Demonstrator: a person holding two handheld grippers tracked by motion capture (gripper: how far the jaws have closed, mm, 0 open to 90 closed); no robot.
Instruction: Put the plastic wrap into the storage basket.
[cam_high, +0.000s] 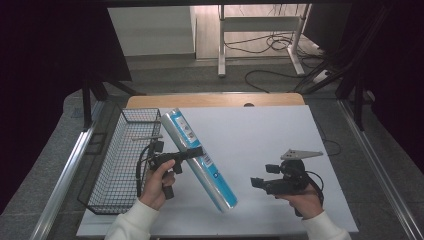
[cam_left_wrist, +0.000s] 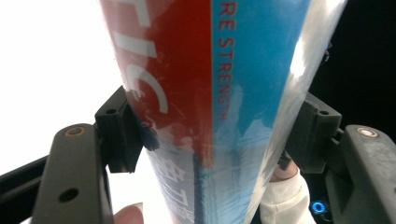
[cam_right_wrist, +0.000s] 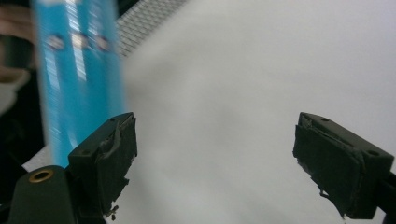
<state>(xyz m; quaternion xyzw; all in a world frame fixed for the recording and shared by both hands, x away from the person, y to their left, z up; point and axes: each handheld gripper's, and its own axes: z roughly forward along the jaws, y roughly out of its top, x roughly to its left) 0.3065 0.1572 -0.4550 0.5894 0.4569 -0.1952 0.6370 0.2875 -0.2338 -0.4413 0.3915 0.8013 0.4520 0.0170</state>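
Right, high view: left hand-held gripper (cam_high: 196, 151) pinches a long blue roll (cam_high: 199, 159) about mid-length, tilted, upper end over the wire basket (cam_high: 107, 175) rim at the counter's left edge, lower end near the counter's (cam_high: 270, 135) front edge, touching or not I can't tell. Right hand-held gripper (cam_high: 256, 183) sits near the front-right, jaws spread, nothing in them.

Left gripper view: both jaws press the roll's (cam_left_wrist: 215, 107) glossy wrap. Risk: slick film and a long lever either side of the pinch, so it could pivot or slide out.

Right gripper view: right hand-held gripper (cam_right_wrist: 215, 158) wide apart over bare counter (cam_right_wrist: 224, 70), roll (cam_right_wrist: 77, 79) blurred at left. Swinging that end could clip the basket (cam_right_wrist: 144, 21).
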